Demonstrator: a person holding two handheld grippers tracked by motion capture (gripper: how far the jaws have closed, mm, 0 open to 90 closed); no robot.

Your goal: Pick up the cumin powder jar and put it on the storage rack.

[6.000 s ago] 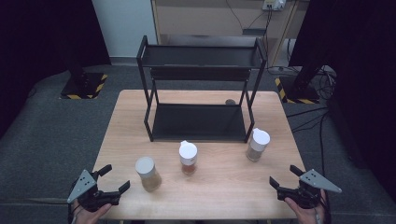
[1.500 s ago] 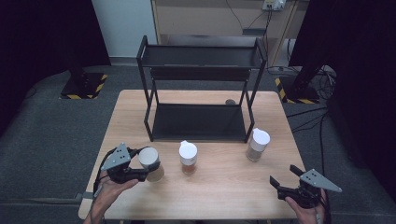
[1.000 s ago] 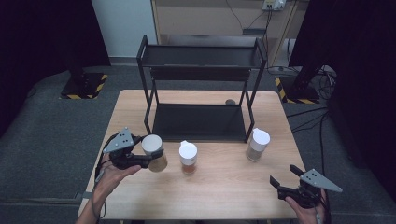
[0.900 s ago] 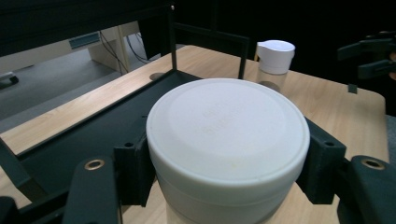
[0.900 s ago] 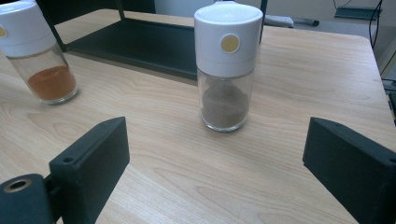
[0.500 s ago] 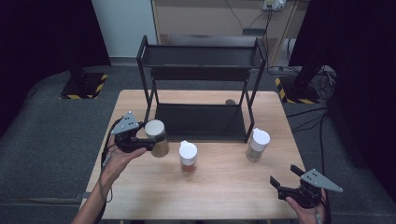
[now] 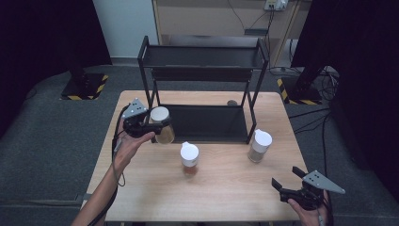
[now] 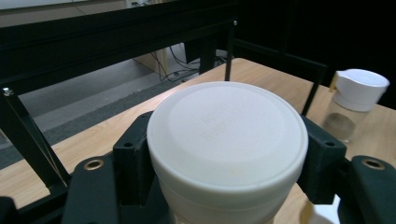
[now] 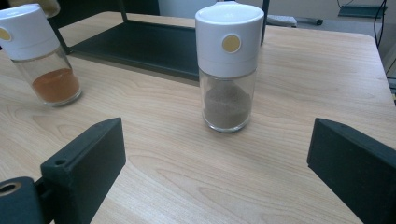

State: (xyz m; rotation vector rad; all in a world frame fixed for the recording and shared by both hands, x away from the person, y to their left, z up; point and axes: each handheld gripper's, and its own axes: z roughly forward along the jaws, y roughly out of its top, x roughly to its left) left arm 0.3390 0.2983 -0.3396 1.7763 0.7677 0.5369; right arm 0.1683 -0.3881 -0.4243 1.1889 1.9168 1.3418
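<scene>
High view showed a pale wooden table (image 7: 221, 193) on grey carpet, with dark curtains at both sides and a light wall and a wooden cabinet behind. A black two-tier rack (image 7: 202, 89) stood at the table's far half, its lower shelf resting on the tabletop and its upper shelf bare. A small dark round thing lay on the wood behind the rack's right post; what it was could not be told.

The near half of the table offered open wood, broken by two upright jars. A jar of orange-brown powder (image 7: 189, 159) stood near the middle, just in front of the rack. A jar of grey-brown powder (image 7: 259, 145) stood to its right, just beside the rack's front right post. The right edge and the near edge lay free around them.

The left gripper (image 7: 150, 126) was held off the table at the rack's front left corner, its jaws clamped on a white-lidded jar (image 7: 161, 125) of tan contents. In the left gripper view the jaws pressed both sides of that jar just below its broad lid (image 8: 227, 135), and the rack's left post stood close by.

The right gripper (image 7: 288, 181) hovered near the table's near right corner, jaws spread wide and holding nothing. In the right gripper view the grey-brown jar stood well ahead, between the parted jaws, untouched.
</scene>
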